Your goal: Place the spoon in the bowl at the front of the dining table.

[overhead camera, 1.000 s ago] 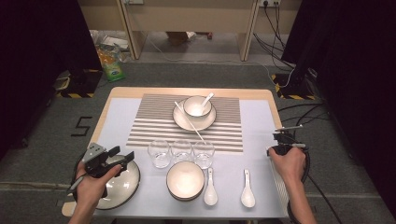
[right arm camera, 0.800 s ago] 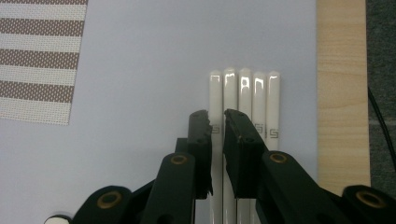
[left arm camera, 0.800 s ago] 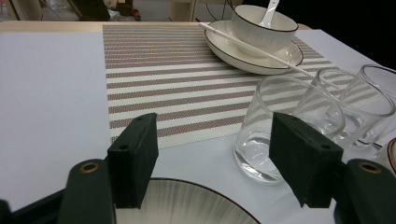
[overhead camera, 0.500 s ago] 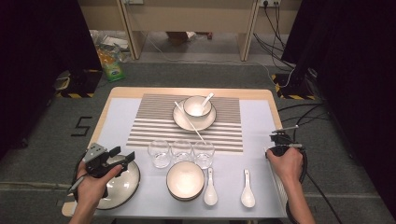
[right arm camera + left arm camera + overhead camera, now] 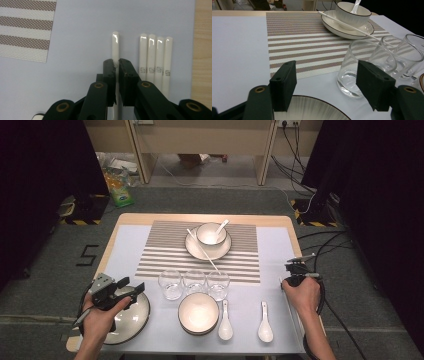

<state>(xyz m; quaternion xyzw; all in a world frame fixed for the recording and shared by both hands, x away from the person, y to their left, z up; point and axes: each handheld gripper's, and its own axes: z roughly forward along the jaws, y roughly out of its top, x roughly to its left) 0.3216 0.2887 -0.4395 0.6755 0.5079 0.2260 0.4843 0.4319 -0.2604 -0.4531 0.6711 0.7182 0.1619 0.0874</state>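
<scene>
My right gripper (image 5: 117, 65) points down at the table's right edge (image 5: 296, 268). Its jaws have just been closing and are now shut on a single white chopstick (image 5: 115, 46), which lies apart from several more white chopsticks (image 5: 155, 57) lined up to its right. My left gripper (image 5: 131, 290) is held open above a striped plate (image 5: 131, 324) at the front left. In the left gripper view its jaws (image 5: 327, 82) stand wide apart over the plate's rim (image 5: 312, 111) with nothing between them, and a clear glass (image 5: 354, 67) is just beyond.
Three glasses (image 5: 194, 282) stand in a row mid-table, in front of a striped placemat (image 5: 165, 255). Behind them a bowl with a spoon (image 5: 211, 233) sits on a plate (image 5: 192, 249) that has a chopstick across it. Stacked bowls (image 5: 198, 312) and two spoons (image 5: 225, 322) (image 5: 265, 322) lie at the front.
The right hand has edged slightly to the left at the table's right edge. The left hand and gripper have stayed in place over the plate.
</scene>
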